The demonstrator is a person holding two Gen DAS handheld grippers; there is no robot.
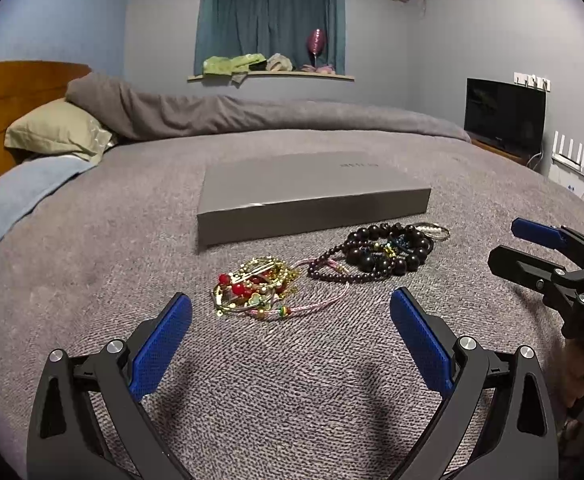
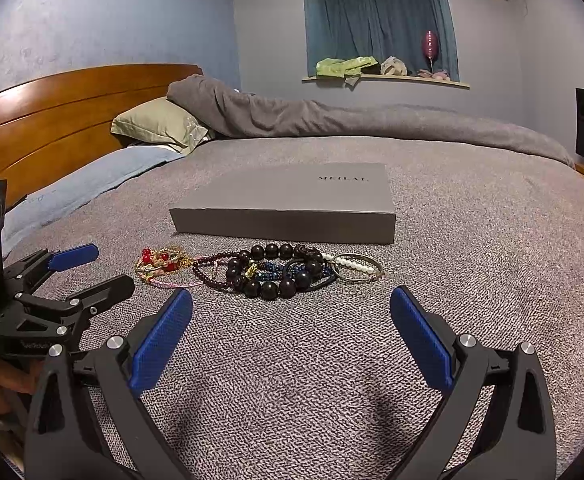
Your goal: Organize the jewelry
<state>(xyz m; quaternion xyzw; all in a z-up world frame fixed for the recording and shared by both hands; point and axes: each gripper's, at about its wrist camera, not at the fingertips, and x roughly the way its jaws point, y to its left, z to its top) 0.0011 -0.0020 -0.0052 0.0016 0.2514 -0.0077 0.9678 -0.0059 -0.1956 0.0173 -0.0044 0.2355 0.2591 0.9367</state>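
Ahead of both claws, on the grey bedspread, lies the tangled jewelry pile. The left gripper and right gripper are spread wide, holding nothing. The beads look light but slippery and snag-prone; pinching one strand's outer loop seems safest. Beyond the pile, the closed grey box blocks any stowing.

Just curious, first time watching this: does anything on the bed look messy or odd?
Yes: the jewelry lies tangled in a loose heap on the blanket, in front of the closed gray box. Nothing looks broken.
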